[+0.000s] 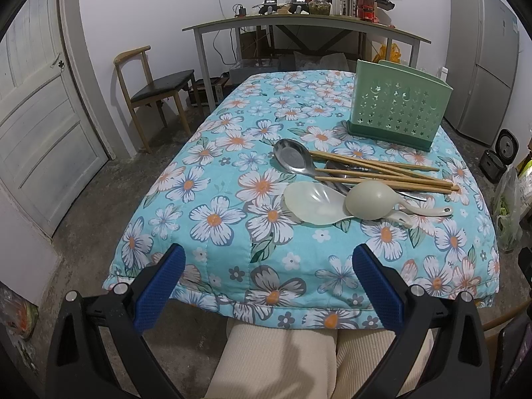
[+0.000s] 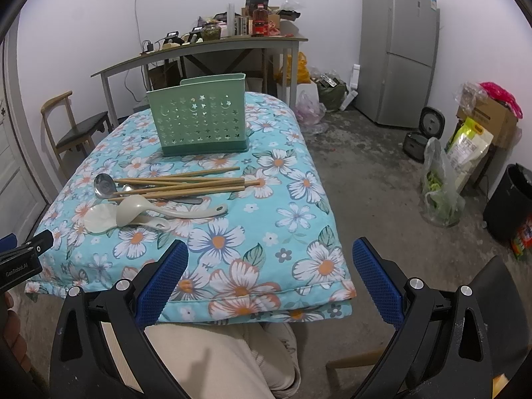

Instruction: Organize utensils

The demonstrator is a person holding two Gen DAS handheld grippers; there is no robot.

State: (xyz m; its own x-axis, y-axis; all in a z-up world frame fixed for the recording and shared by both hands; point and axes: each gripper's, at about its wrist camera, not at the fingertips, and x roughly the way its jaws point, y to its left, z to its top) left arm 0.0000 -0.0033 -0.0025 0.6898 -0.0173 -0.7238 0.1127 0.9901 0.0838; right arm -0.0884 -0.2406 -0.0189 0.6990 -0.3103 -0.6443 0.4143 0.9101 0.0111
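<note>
Utensils piled mid-bench, right of centre in left wrist view: chopsticks (image 1: 382, 173), metal ladle (image 1: 291, 158), two pale rice paddles (image 1: 314, 204). Green holder (image 1: 397, 111) stands near far right corner. Left hand-held gripper (image 1: 269, 279) jaws apart, empty, over near edge. Right wrist view: right hand-held gripper (image 2: 270, 274) jaws apart, empty, over near right corner; floral cloth (image 2: 266, 232) covers the bench.

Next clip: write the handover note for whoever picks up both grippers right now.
Left gripper: open, empty, at the table's near edge.
Right gripper: open, empty, same edge.
Green holder stands upright at the far side; nothing visible inside.
Chopsticks, metal ladle, clear rice paddle and cream spoon lie piled on the floral cloth in front of it.
Done: nothing.
Left: move every utensil into the holder.
</note>
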